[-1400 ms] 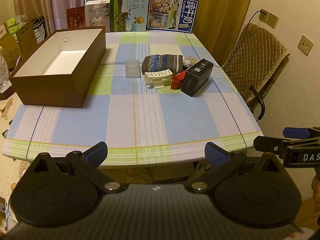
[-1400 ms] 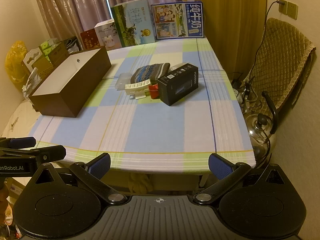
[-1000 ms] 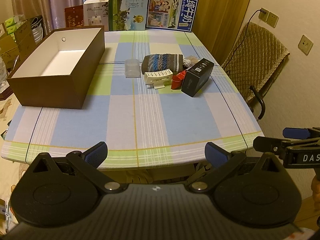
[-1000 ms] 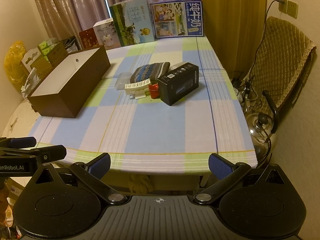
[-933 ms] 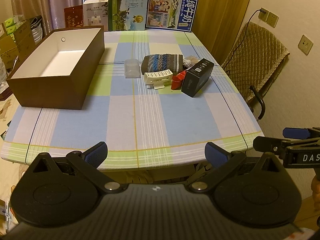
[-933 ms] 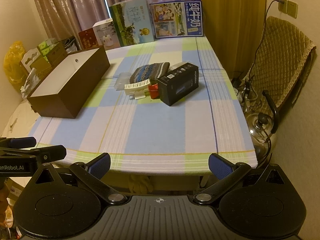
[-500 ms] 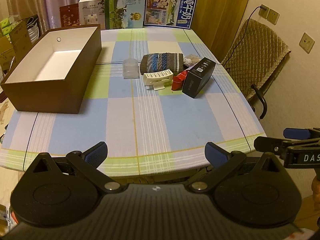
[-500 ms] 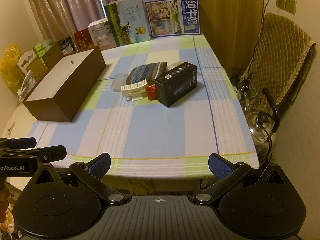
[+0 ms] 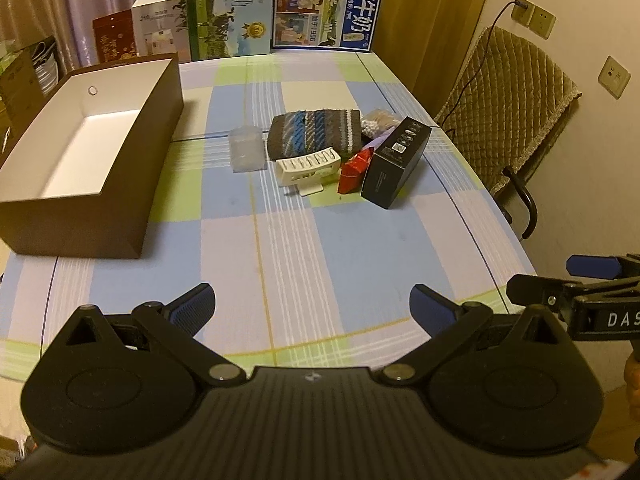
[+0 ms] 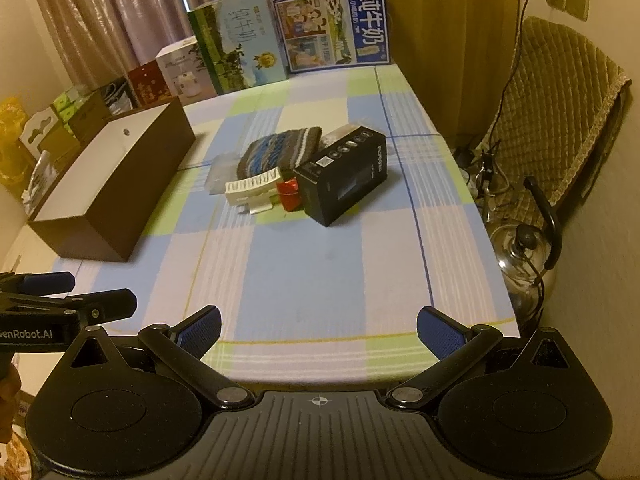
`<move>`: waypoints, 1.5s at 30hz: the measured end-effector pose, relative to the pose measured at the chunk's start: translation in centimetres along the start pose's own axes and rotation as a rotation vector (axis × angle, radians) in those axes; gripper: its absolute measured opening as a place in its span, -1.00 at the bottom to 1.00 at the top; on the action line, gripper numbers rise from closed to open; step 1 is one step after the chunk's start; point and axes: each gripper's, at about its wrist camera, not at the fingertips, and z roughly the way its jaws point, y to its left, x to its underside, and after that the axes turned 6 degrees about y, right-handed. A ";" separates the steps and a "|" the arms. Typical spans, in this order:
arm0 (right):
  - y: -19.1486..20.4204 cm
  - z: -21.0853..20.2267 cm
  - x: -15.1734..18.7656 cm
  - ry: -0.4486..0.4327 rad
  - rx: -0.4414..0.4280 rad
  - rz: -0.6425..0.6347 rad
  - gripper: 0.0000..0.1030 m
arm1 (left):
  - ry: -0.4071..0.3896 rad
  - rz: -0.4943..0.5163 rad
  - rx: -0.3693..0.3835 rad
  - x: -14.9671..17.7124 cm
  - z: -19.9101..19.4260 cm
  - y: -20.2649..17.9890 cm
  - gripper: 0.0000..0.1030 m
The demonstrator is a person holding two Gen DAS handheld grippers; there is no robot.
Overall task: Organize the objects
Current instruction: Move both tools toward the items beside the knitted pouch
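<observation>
A cluster of objects lies mid-table: a striped knitted pouch (image 9: 314,132) (image 10: 280,148), a clear plastic container (image 9: 247,153), a white slotted holder (image 9: 309,165) (image 10: 254,188), a red packet (image 9: 354,170) (image 10: 289,194) and a black box (image 9: 396,160) (image 10: 344,174). An open brown box (image 9: 86,152) (image 10: 108,184) with a white inside stands at the left. My left gripper (image 9: 312,307) hangs open over the near table edge, nothing between its fingers. My right gripper (image 10: 320,332) is open too, over the near edge, well short of the cluster.
Printed cartons (image 9: 280,12) stand along the table's far edge. A quilted chair (image 9: 508,100) is at the right, with a metal kettle (image 10: 524,256) on the floor beside it. The checked tablecloth (image 9: 320,240) is bare between grippers and cluster.
Both grippers have moved forward and a little higher over the near table edge. Their fingers stay open. No object on the table has moved.
</observation>
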 end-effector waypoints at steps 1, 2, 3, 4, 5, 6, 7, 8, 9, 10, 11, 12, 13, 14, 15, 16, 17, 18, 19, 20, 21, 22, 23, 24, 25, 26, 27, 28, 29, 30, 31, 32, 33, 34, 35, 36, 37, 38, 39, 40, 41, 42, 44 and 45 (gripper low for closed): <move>-0.1 0.2 -0.2 0.001 0.002 0.004 0.97 | 0.002 0.005 0.001 -0.3 0.3 0.0 0.99; -0.1 0.3 -0.3 0.002 0.003 0.008 0.97 | 0.003 0.009 0.001 -0.6 0.5 0.0 0.99; -0.2 0.5 -0.6 0.004 0.005 0.013 0.97 | 0.006 0.014 0.003 -1.1 0.8 0.0 0.99; -0.2 0.7 -0.8 0.007 0.007 0.018 0.97 | 0.009 0.017 0.004 -1.4 1.0 0.1 0.99; -0.3 0.9 -1.0 0.007 0.009 0.022 0.97 | 0.011 0.021 0.006 -1.7 1.3 0.1 0.99; -0.4 1.0 -1.2 0.008 0.012 0.026 0.97 | 0.015 0.026 0.008 -2.0 1.6 0.1 0.99; -0.5 1.3 -1.5 0.009 0.014 0.032 0.97 | 0.019 0.034 0.010 -2.5 2.0 0.1 0.99; -0.6 1.5 -1.8 0.010 0.016 0.038 0.97 | 0.021 0.040 0.012 -2.8 2.3 0.1 0.99; -0.7 1.7 -2.0 0.011 0.020 0.044 0.97 | 0.024 0.047 0.016 -3.2 2.6 0.1 0.99; -0.8 1.9 -2.3 0.011 0.025 0.051 0.97 | 0.025 0.056 0.020 -3.7 2.9 0.1 0.99; -0.9 2.0 -2.5 0.011 0.029 0.057 0.97 | 0.026 0.063 0.022 -4.2 3.2 0.1 0.99; -1.0 2.2 -2.8 0.009 0.033 0.063 0.97 | 0.025 0.069 0.023 -4.5 3.4 0.1 0.99; -1.1 2.3 -3.1 0.008 0.038 0.070 0.97 | 0.025 0.077 0.025 -5.0 3.7 0.1 0.99; -1.1 2.5 -3.4 0.007 0.042 0.076 0.97 | 0.025 0.083 0.027 -5.4 3.9 0.1 0.99; -1.1 2.6 -3.6 0.007 0.046 0.081 0.97 | 0.024 0.090 0.030 -5.9 4.2 0.2 0.99; -1.2 2.8 -3.9 0.007 0.051 0.086 0.97 | 0.023 0.098 0.034 -6.4 4.5 0.3 0.99; -1.1 3.0 -4.1 0.008 0.053 0.090 0.97 | 0.022 0.103 0.036 -6.8 4.7 0.3 0.99; -1.1 3.1 -4.4 0.008 0.055 0.094 0.97 | 0.022 0.110 0.039 -7.3 5.0 0.5 0.99; -1.0 3.3 -4.7 0.010 0.058 0.097 0.97 | 0.023 0.115 0.042 -7.6 5.2 0.6 0.99; -0.9 3.5 -4.9 0.011 0.060 0.100 0.97 | 0.024 0.119 0.045 -7.9 5.4 0.7 0.99; -0.8 3.7 -5.2 0.012 0.062 0.102 0.97 | 0.026 0.124 0.048 -8.2 5.7 0.8 0.99; -0.6 3.9 -5.4 0.014 0.063 0.104 0.97 | 0.029 0.131 0.051 -8.6 6.0 1.0 0.99; -0.5 4.2 -5.7 0.015 0.064 0.106 0.97 | 0.032 0.136 0.053 -9.0 6.3 1.1 0.99; -0.4 4.4 -6.0 0.017 0.066 0.107 0.97 | 0.034 0.142 0.055 -9.4 6.6 1.3 0.99; -0.2 4.6 -6.2 0.017 0.069 0.108 0.97 | 0.036 0.146 0.057 -9.7 6.9 1.4 0.99; -0.1 4.8 -6.5 0.018 0.071 0.107 0.97 | 0.038 0.150 0.059 -10.0 7.1 1.6 0.99; 0.1 5.0 -6.8 0.018 0.072 0.108 0.97 | 0.039 0.155 0.062 -10.3 7.4 1.8 0.99; 0.3 5.2 -7.0 0.017 0.074 0.109 0.97 | 0.040 0.159 0.064 -10.6 7.7 2.0 0.99; 0.5 5.5 -7.3 0.016 0.074 0.110 0.97 | 0.042 0.164 0.065 -11.0 8.0 2.2 0.99; 0.7 5.7 -7.5 0.016 0.074 0.111 0.97 | 0.042 0.168 0.065 -11.3 8.3 2.3 0.99; 0.8 6.0 -7.8 0.014 0.078 0.116 0.97 | 0.043 0.174 0.063 -11.6 8.6 2.5 0.99; 1.0 6.3 -8.1 0.009 0.083 0.120 0.97 | 0.044 0.179 0.061 -11.9 9.0 2.7 0.99; 1.2 6.6 -8.3 0.004 0.089 0.122 0.97 | 0.047 0.185 0.060 -12.3 9.4 2.9 0.99; 1.5 6.9 -8.6 0.001 0.095 0.124 0.97 | 0.049 0.189 0.063 -12.5 9.7 3.0 0.99; 1.7 7.3 -8.9 -0.003 0.104 0.128 0.97 | 0.053 0.195 0.067 -12.7 10.1 3.2 0.99; 1.9 7.6 -9.1 -0.007 0.115 0.135 0.97 | 0.058 0.202 0.070 -12.9 10.5 3.3 0.99; 2.0 8.0 -9.3 -0.009 0.125 0.146 0.97 | 0.064 0.210 0.073 -13.2 10.9 3.5 0.99; 2.1 8.3 -9.5 -0.011 0.127 0.156 0.97 | 0.068 0.215 0.074 -13.4 11.2 3.5 0.99; 2.2 8.6 -9.6 -0.012 0.126 0.166 0.97 | 0.074 0.220 0.078 -13.6 11.6 3.7 0.99; 2.3 8.9 -9.8 -0.012 0.128 0.178 0.97 | 0.079 0.222 0.084 -13.8 11.9 3.9 0.99; 2.4 9.2 -9.9 -0.014 0.126 0.188 0.97 | 0.081 0.224 0.091 -13.9 12.2 4.0 0.99; 2.6 9.4 -10.0 -0.017 0.124 0.191 0.97 | 0.083 0.225 0.097 -14.0 12.4 4.1 0.99; 2.9 9.9 -10.1 -0.022 0.130 0.200 0.97 | 0.086 0.227 0.107 -14.2 13.0 4.5 0.99; 3.0 10.1 -10.1 -0.028 0.131 0.204 0.97 | 0.088 0.228 0.109 -14.3 13.3 4.7 0.99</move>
